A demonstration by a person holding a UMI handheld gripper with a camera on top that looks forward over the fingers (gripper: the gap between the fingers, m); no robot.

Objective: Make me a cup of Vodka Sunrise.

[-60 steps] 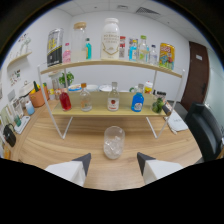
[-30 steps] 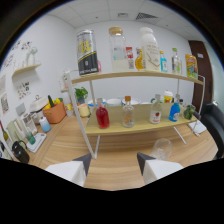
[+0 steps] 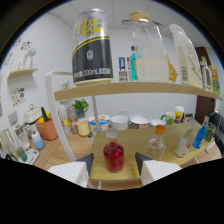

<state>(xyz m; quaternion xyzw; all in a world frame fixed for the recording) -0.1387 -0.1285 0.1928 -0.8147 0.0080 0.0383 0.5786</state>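
Note:
A small round bottle of red liquid (image 3: 114,156) with a clear stopper stands on the lower wooden shelf (image 3: 135,132). My gripper (image 3: 114,160) is open, and the red bottle stands between the two white fingers (image 3: 82,167) with a gap at each side. Right of it stand a clear bottle with an orange cap (image 3: 157,143), a small clear bottle (image 3: 184,143) and a blue bottle (image 3: 200,135). On the upper shelf (image 3: 125,89) sit a black-and-white can (image 3: 91,47), a large clear jar of pale liquid (image 3: 150,54) and a white bottle (image 3: 188,55).
Several tubs and cups (image 3: 120,121) line the back of the lower shelf. A white shelf post (image 3: 56,117) rises at the left. Beyond it are a potted plant (image 3: 80,106), an orange pot (image 3: 47,128) and small bottles (image 3: 37,141) on the wooden table.
The gripper has moved in close to the shelf and to the left. The red bottle now stands between the fingers. The empty glass seen earlier has dropped out of view.

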